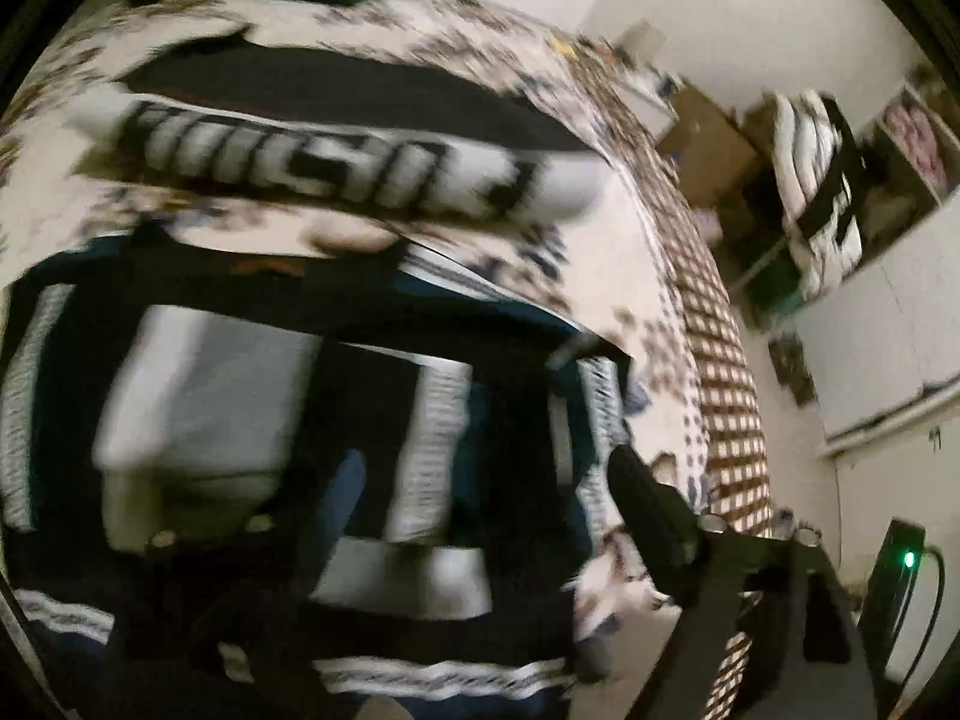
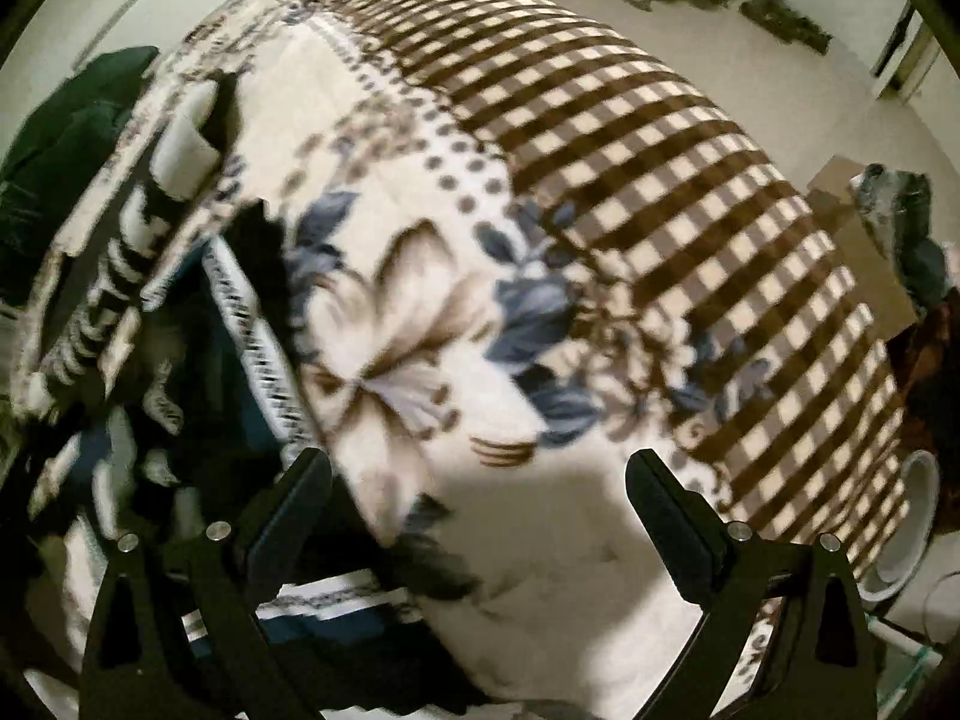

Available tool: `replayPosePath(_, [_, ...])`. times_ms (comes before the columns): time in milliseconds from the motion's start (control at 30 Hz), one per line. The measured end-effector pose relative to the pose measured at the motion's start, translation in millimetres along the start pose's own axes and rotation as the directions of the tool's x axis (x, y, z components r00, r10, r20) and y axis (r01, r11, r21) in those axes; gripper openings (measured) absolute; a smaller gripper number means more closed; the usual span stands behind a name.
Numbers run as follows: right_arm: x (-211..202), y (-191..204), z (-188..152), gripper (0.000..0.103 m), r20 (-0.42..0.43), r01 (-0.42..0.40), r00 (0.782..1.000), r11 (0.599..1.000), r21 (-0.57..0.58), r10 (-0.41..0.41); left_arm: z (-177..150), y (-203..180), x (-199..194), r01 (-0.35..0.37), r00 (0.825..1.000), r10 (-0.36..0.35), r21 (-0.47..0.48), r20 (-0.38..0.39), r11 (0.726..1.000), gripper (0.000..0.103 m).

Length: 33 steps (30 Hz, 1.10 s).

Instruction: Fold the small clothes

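A dark blue, black and white garment (image 1: 288,420) with striped bands lies spread on the flowered bed cover (image 1: 636,276), filling the lower left of the blurred left wrist view. Beyond it lies a folded black and white garment with big letters (image 1: 336,162). My left gripper (image 1: 480,516) is wide open over the dark garment; its right finger (image 1: 654,510) shows, the left one is lost against the dark cloth. My right gripper (image 2: 477,510) is wide open and empty above the bed cover (image 2: 456,276), with the dark garment (image 2: 198,372) to its left and the lettered garment (image 2: 138,240) further back.
A brown and white checked blanket (image 2: 690,192) covers the bed's right side and hangs over the edge. A dark green cloth (image 2: 66,138) lies at the far left. On the floor: cardboard boxes (image 2: 864,252), a white bowl (image 2: 912,528). Shelves (image 1: 900,144) stand against the wall.
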State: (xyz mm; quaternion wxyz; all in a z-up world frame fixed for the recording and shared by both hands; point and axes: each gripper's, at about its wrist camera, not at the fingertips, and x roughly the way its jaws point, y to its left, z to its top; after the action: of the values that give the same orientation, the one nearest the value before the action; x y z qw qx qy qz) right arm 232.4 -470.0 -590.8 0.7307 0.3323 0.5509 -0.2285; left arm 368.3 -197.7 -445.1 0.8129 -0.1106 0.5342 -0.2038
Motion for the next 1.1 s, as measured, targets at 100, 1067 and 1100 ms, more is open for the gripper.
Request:
replayPosePath(100, [-8,23,8,0.100,0.004,-0.107,0.994,0.994,-0.024,0.107,-2,52,-40,-0.089,0.994,0.092,-0.055,0.063,0.995,0.088])
replayPosePath(1067, [71,116,68,0.038,-0.162,-0.109,0.983,0.987,-0.114,0.089,2,230,-16,-0.419,0.908,0.412,-0.116,-0.081,0.900,0.091])
replayPosePath(1100, [60,110,65,0.048,-0.132,-0.130,0.984,0.988,-0.081,0.118,0,225,-21,-0.405,0.914,0.400,-0.117,-0.069,0.907,0.091])
